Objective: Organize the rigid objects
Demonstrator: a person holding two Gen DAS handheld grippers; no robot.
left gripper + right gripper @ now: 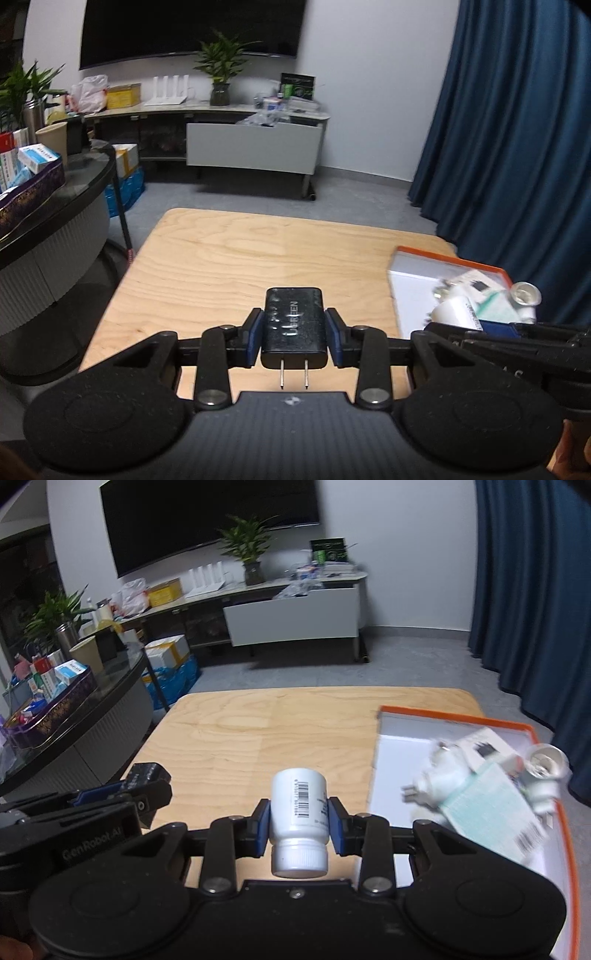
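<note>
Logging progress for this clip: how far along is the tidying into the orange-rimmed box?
Done: the orange-rimmed white box already holds a white plug adapter, a white lamp socket and printed cartons. In hand: the left gripper clamps a black wall charger, the right gripper a white pill bottle, both above the wooden table. Left: putting both in the box.

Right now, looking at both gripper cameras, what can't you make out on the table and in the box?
- Items in the orange box: motion-blurred in both views; only a white plug-like piece and a paper leaflet are guessable.
- Bottle label: too small in the right view.
- Near table edge: hidden by each hand-held gripper's body.
- Box's near corner: cut off in the right view.
</note>
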